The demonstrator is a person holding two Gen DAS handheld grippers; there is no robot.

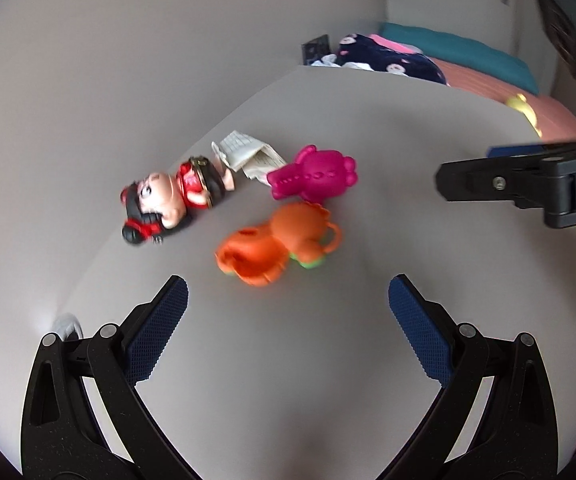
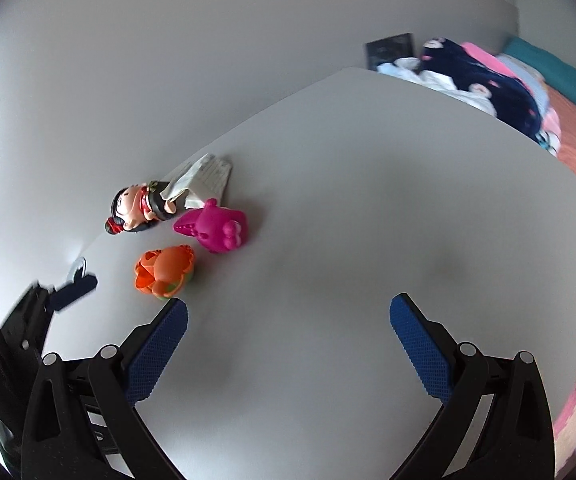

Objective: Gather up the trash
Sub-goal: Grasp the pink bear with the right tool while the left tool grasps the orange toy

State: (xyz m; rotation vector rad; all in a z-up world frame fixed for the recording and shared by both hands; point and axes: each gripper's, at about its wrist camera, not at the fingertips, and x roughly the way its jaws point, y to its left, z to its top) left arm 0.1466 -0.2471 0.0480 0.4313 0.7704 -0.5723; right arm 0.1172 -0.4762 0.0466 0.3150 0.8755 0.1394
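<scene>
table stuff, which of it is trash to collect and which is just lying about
To collect:
- crumpled paper

Just lying about:
- doll figurine
- magenta toy
- orange toy
- clothes on the bed beyond the table

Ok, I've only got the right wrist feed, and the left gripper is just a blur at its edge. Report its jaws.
Observer: The left gripper is open wide, with nothing between its pads.
Operator: Say what lies straight ahead of it.
Observer: The orange toy lies just beyond the opening, clear of both pads.
Operator: Now place the paper from that side.
Observer: The crumpled paper lies beyond the orange toy, between the feet of the doll and the pink toy. It seems to touch both.
</scene>
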